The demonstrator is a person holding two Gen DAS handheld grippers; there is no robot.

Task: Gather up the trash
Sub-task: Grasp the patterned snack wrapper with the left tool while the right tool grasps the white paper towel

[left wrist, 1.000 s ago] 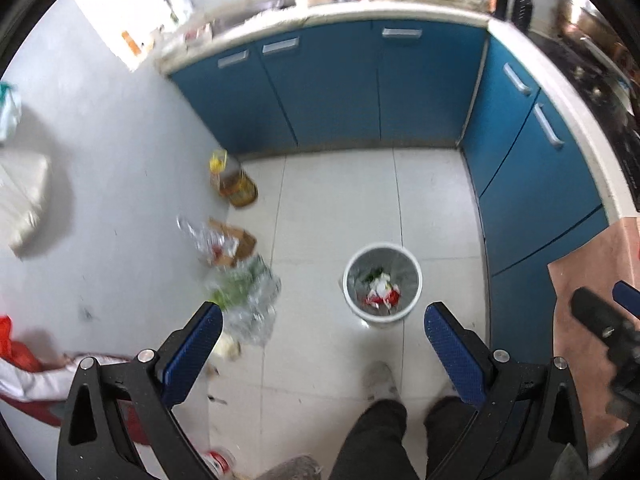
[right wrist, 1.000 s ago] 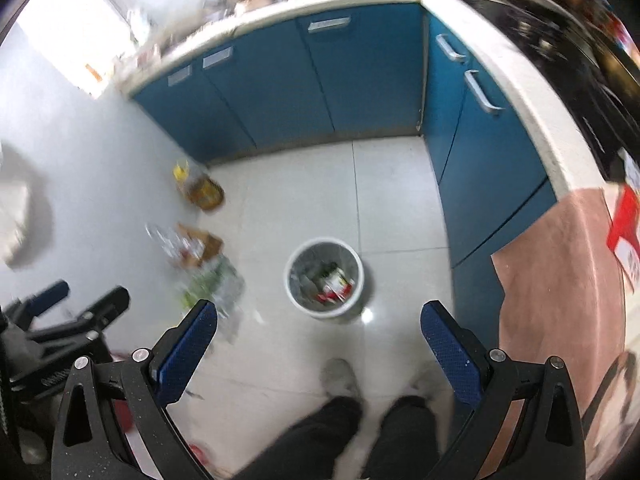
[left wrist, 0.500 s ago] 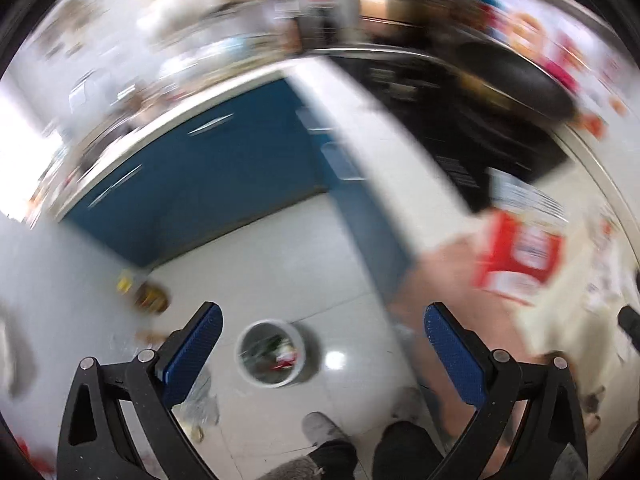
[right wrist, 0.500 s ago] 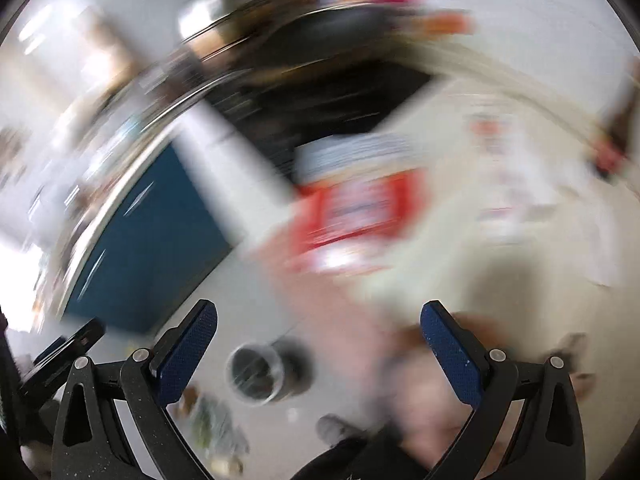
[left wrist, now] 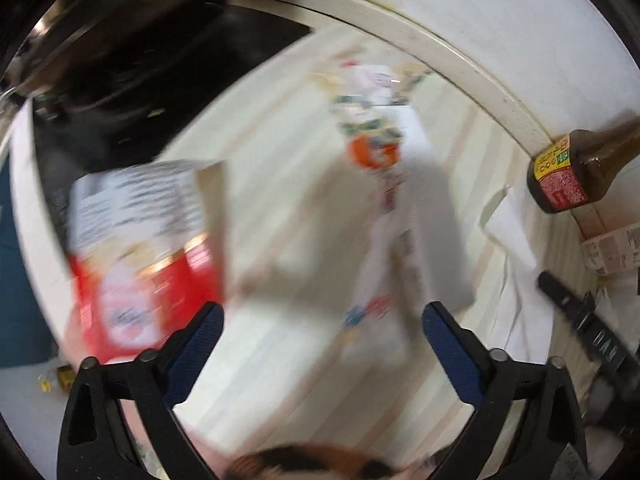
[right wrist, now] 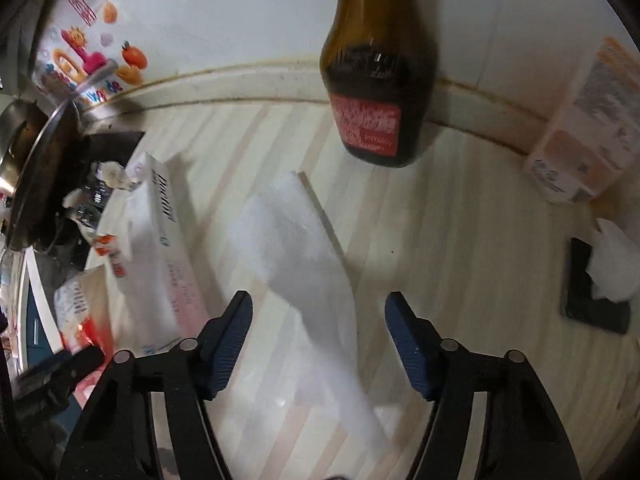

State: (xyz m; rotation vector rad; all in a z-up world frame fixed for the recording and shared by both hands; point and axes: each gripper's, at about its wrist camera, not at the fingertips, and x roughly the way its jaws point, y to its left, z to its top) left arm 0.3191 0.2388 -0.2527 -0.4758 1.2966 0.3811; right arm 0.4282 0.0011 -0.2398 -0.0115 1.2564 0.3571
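While open, right hand-held gripper (right wrist: 318,334) hovers over white wrapper (right wrist: 296,248).

The tabletop (right wrist: 460,240) is patterned in pale cream and beige stripes. A dark brown bottle (right wrist: 380,52) is marked with a red label; in the left view the bottle (left wrist: 576,172) also shows a yellow band. A white sheet (right wrist: 304,256) is seen beside a white box (right wrist: 160,240) with dark lettering. A red and white packet (left wrist: 140,248) is printed with black text. Blue pads on black frames are shown on each hand-held gripper (right wrist: 318,340) (left wrist: 322,344). Orange and pink stickers (right wrist: 92,60) are seen on the white wall.
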